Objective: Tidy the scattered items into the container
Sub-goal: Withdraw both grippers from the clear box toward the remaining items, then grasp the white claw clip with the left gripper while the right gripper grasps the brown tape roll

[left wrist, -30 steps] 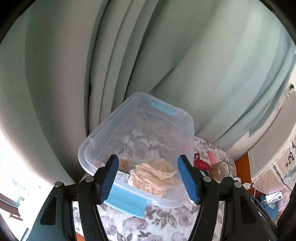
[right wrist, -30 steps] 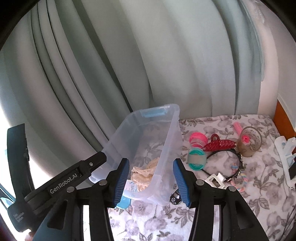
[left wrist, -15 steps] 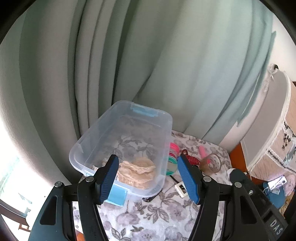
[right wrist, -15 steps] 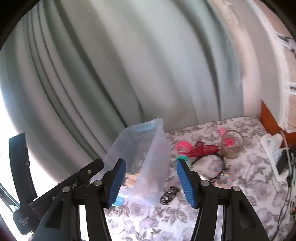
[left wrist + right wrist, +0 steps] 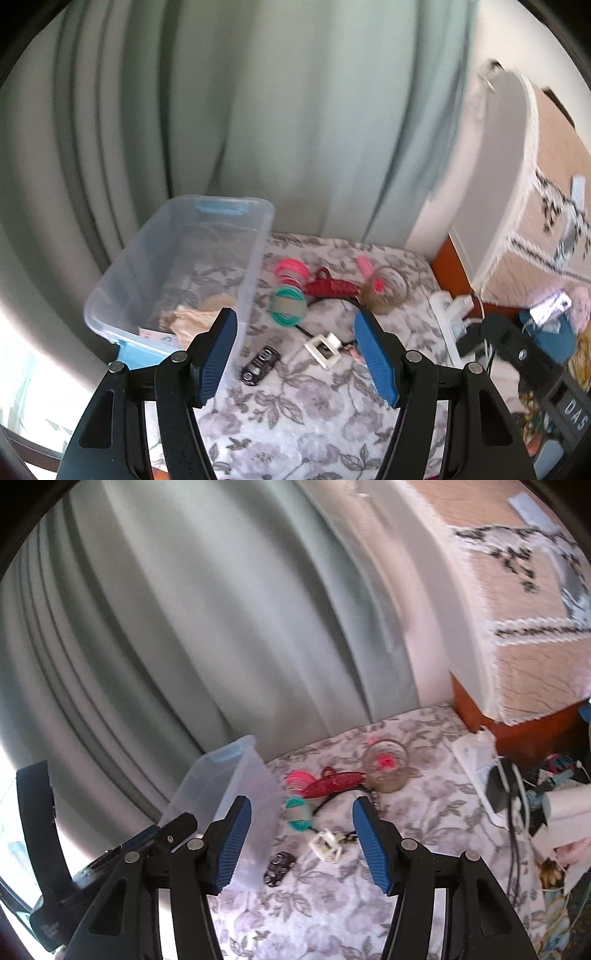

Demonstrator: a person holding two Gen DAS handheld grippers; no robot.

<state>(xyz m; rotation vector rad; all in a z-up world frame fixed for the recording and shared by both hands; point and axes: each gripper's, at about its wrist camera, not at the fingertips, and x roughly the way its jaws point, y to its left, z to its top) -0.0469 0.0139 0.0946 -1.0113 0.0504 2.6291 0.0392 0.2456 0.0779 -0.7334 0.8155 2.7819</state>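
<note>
We hold the left gripper (image 5: 295, 349) above the floral-patterned cloth (image 5: 295, 413), its blue pads spread apart with nothing between them. Our right gripper (image 5: 301, 840) hangs over the same cloth; its jaws have just been opening and now stand apart, empty as well. The clear plastic container (image 5: 258, 236) sits at the left of the cloth, against the pale green curtain (image 5: 295, 110), with blue latches at its near and far ends. Inside it, near the front wall, lies a crumpled beige cloth (image 5: 194, 317) beside a small printed card. The scattered items lie on the floral cloth to the right of the container: a pink coil of hair ties (image 5: 291, 271), a teal coil (image 5: 288, 308) just in front of it, a red hair claw (image 5: 332, 286), and a clear round jar (image 5: 386, 290) lying on its side with something pink inside. A thin black headband (image 5: 332, 799) curves between these pieces. Nearer to us rest a small white buckle-like piece (image 5: 325, 347) and a small black object (image 5: 260, 363), which lies close to the container's right wall. A white power strip (image 5: 476, 771) lies at the cloth's right edge.
</note>
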